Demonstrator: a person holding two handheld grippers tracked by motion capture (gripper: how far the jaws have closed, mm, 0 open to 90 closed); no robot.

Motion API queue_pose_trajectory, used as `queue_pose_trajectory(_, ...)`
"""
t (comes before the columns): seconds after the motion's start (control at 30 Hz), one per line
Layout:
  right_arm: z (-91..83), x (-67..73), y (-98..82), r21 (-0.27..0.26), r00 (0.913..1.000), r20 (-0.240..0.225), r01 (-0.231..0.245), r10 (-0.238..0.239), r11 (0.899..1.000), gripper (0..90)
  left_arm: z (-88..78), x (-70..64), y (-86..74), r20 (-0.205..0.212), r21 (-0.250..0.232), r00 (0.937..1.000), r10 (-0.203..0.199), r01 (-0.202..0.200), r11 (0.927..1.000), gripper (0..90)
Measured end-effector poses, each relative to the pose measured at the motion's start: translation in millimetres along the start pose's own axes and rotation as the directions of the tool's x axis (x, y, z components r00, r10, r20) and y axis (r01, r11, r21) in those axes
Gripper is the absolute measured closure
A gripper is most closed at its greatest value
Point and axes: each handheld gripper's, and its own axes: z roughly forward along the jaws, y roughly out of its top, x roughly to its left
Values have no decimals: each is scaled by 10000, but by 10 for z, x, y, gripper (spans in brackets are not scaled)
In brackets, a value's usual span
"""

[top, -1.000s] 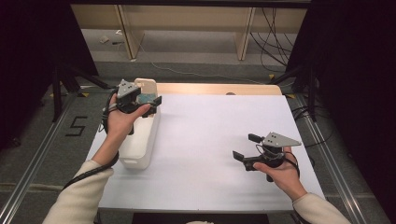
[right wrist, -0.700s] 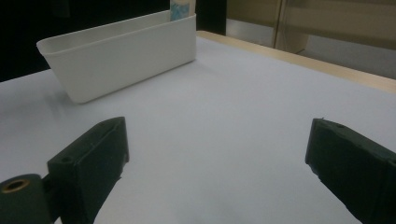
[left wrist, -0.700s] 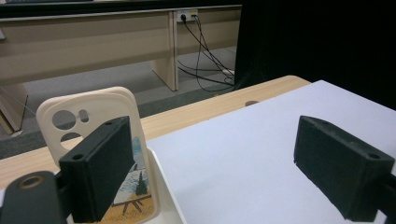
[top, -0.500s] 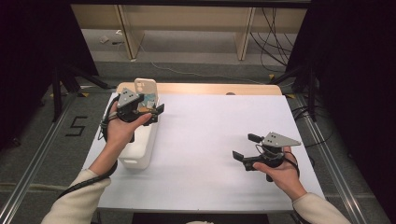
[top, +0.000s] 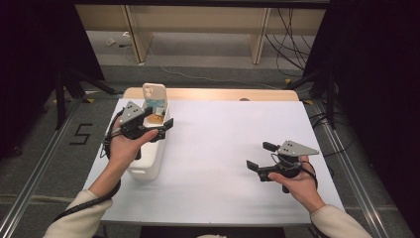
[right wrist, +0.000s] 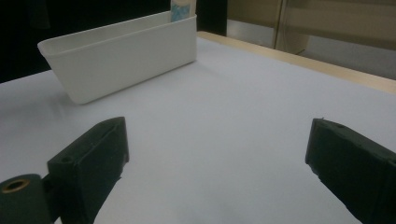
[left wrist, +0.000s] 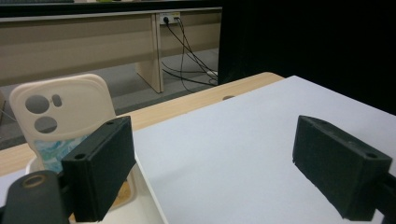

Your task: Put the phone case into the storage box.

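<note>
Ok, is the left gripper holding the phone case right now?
No, the left gripper has its jaws wide apart with nothing between them, and the phone case stands upright in the white bin beyond.

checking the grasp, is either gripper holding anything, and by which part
Nothing is held: the left gripper and right gripper both have open, empty jaws.

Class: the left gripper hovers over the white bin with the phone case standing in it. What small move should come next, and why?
Probably ease the left gripper toward the phone case so its open jaws straddle the case. The case stands upright at the far end of the white bin, to the left of the jaws in the left gripper view, and nothing lies between them yet.
</note>
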Motion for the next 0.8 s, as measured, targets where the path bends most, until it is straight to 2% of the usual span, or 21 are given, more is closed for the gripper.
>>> queue_pose_trajectory(0.37, 2, 3, 5, 21, 10000, -7, 3, -3, 10000, 70, -111, -100, -103, 364, 31, 9990, 257, -258, 9997, 130)
queue_pose_trajectory(0.5, 2, 5, 5, 15, 10000, -12, 7, -7, 10000, 70, -137, -127, -146, 664, -62, 9972, 332, -329, 9994, 128)
queue_pose_trajectory(0.8, 1, 4, 9, 13, 10000, -16, 40, -40, 10000, 70, -201, -182, -239, 914, 27, 9950, 412, -417, 9991, 109)
